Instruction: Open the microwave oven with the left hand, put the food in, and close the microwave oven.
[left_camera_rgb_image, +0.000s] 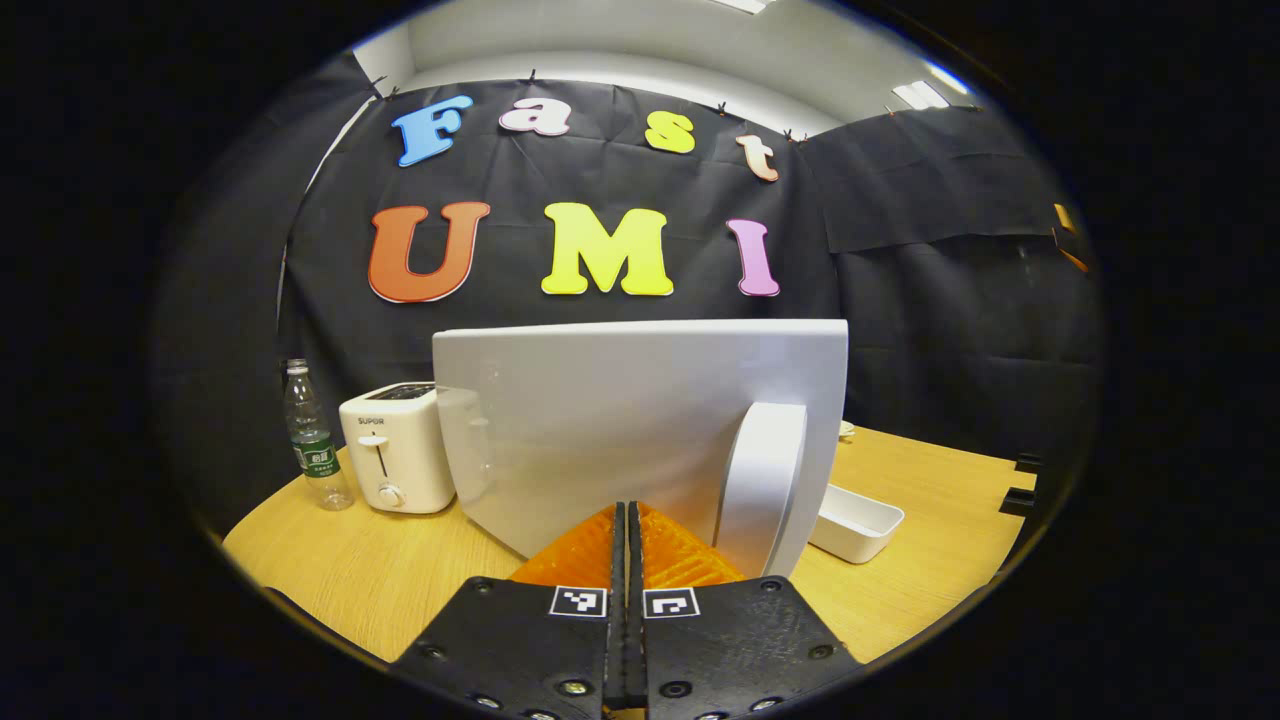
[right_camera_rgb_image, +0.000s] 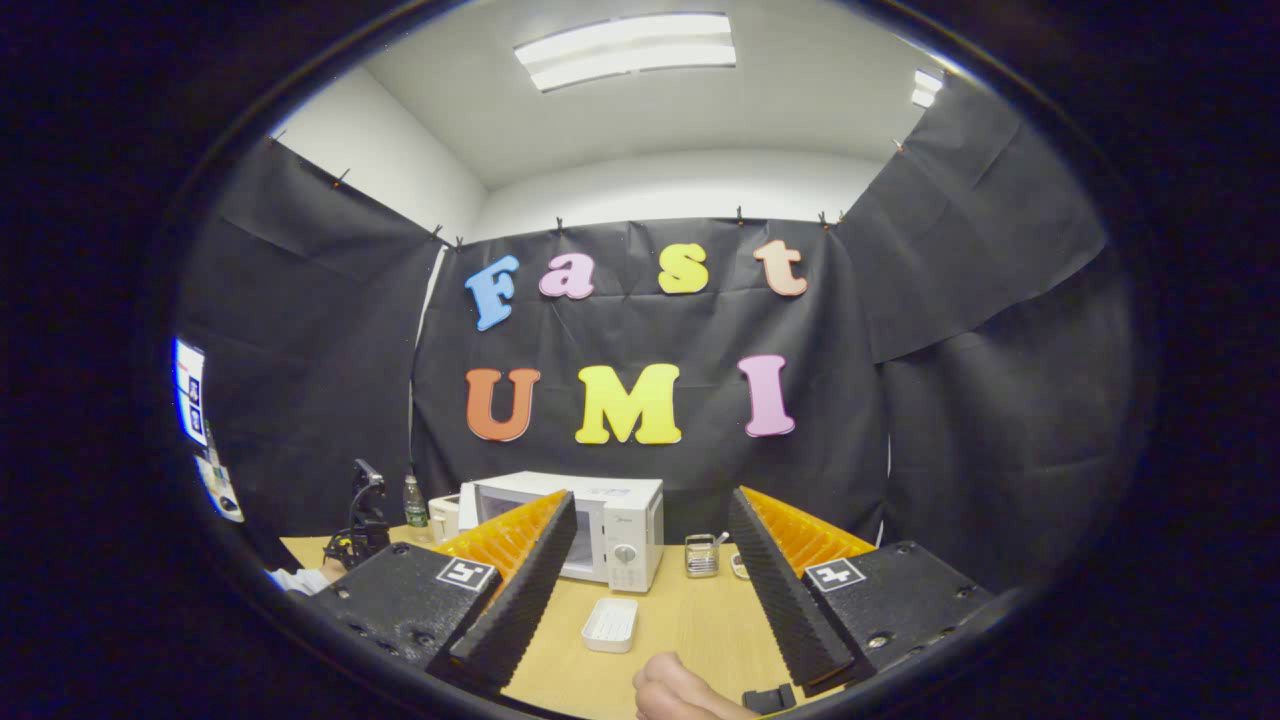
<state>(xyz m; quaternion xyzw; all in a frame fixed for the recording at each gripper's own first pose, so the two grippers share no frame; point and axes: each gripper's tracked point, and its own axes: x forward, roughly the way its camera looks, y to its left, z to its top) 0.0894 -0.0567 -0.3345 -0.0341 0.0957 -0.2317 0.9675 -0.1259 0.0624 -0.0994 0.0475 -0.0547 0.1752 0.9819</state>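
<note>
White microwave (right_camera_rgb_image: 590, 525) is sitting far across the worktop (right_camera_rgb_image: 690, 630), its door (left_camera_rgb_image: 640, 420) swinging open before the pressed-together left tool (left_camera_rgb_image: 627, 545); right tool (right_camera_rgb_image: 640, 590) is waiting spread; loading and closing remain.

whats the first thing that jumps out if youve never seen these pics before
In the left gripper view, the white microwave door looms close, swung toward the camera, with the left gripper in front of it, jaws pressed together. In the right gripper view, the right gripper hangs back with jaws spread wide, framing the microwave and a white tray on the wooden table.
</note>
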